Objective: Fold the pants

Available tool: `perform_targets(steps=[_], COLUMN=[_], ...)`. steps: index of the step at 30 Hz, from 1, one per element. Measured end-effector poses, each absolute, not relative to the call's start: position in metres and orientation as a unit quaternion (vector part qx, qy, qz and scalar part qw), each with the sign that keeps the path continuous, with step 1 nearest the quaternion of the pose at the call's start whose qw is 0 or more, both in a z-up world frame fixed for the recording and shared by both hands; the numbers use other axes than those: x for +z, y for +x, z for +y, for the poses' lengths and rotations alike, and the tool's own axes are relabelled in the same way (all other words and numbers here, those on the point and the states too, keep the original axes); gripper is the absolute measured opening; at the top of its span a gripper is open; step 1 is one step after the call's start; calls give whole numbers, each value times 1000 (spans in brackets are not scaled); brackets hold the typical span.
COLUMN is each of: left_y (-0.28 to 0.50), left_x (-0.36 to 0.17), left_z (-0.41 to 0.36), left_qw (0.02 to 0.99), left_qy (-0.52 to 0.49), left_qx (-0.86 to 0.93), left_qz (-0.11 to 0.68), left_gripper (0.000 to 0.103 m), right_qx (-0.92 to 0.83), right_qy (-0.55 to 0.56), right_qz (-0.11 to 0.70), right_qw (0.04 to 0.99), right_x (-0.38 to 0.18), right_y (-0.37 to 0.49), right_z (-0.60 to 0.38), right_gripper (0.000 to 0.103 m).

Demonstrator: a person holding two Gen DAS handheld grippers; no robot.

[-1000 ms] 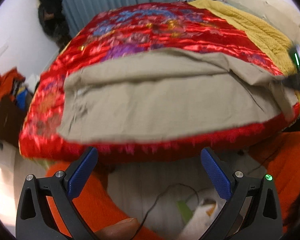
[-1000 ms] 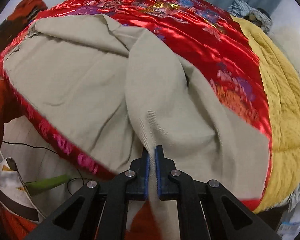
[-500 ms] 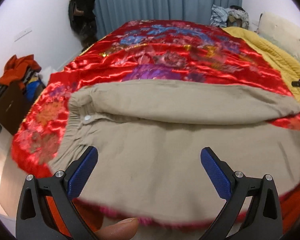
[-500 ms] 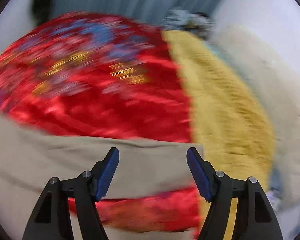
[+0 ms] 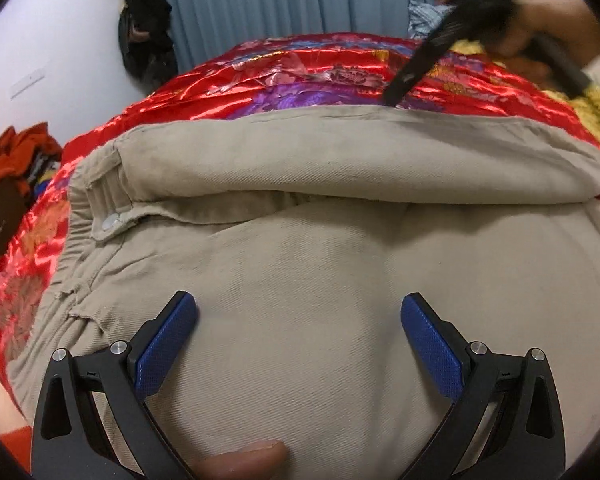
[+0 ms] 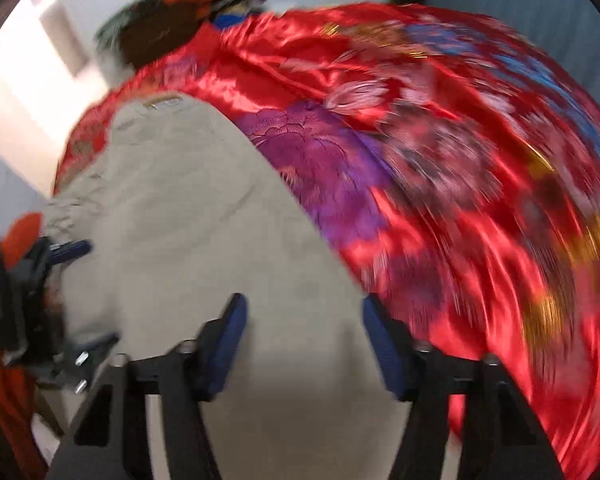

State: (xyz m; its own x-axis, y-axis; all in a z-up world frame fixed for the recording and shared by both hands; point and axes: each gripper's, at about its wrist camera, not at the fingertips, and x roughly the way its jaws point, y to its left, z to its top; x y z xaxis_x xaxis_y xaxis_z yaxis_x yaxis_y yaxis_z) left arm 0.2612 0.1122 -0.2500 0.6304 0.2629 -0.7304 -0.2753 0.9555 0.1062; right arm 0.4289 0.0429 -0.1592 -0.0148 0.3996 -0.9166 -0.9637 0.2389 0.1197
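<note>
beige twill pants (image 5: 340,264) lie spread on the red floral satin quilt (image 5: 320,68), one leg folded over the other along a long crease just ahead of the left gripper (image 5: 298,338). that left gripper hangs over the seat of the pants with its blue-padded fingers (image 5: 166,344) spread wide, cloth showing between them and nothing pinched. the waistband with its silver snap button (image 5: 110,222) sits off beyond the left-hand finger.

over at the far fold the right gripper (image 6: 304,340) sweeps in, the view smeared with motion. its jaws have just been closing a little, yet they stand apart, with bare beige cloth between the fingers and no grip on it. the pants' far edge against the quilt lies just beyond its right-hand finger. the left gripper shows at the far left edge of that view.

now the risks, as a judgement: the satin looks slippery, so a pull on the top layer could slide the whole garment instead of folding it. a pinch taken at this speed might catch quilt along with trouser, or only one layer, and drag the leg seams out of line. the next fold probably wants both grippers settled first.
</note>
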Motion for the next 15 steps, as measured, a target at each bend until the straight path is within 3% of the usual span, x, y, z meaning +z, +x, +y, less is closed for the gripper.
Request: perform_targets(steps=[4,5,6,7,11,14,15], left_y=[262,262,262,261,267,269,268], left_x=[-250,-250,-249,-250,-253,-253,-253], left_z=[111,111,110,112,118,119,120], left_qw=[903,903,903,903,903,904,903], left_qy=[-8,-8,-8,-8,-9,-7,-11], left_qx=[144,143,143,143,142,134,134], left_qz=[405,405,405,405,405,407,408], left_gripper=[102,102,102,102,102,102,102], right_qx=[547,551,552,552,526,394,368], right_qy=[-336,-348,-364,-387,-498,-583,-567], right_qz=[509,520,523,517,440,291,263], right_qw=[574,552,538,527,531,648,689], right_x=[-185,-192,-193,-194,-171,-154,-147], right_y=[444,444,439,434,415,424,430], right_z=[84,91,92,96,119,153,167], right_gripper=[44,37,12,7,1,1,2])
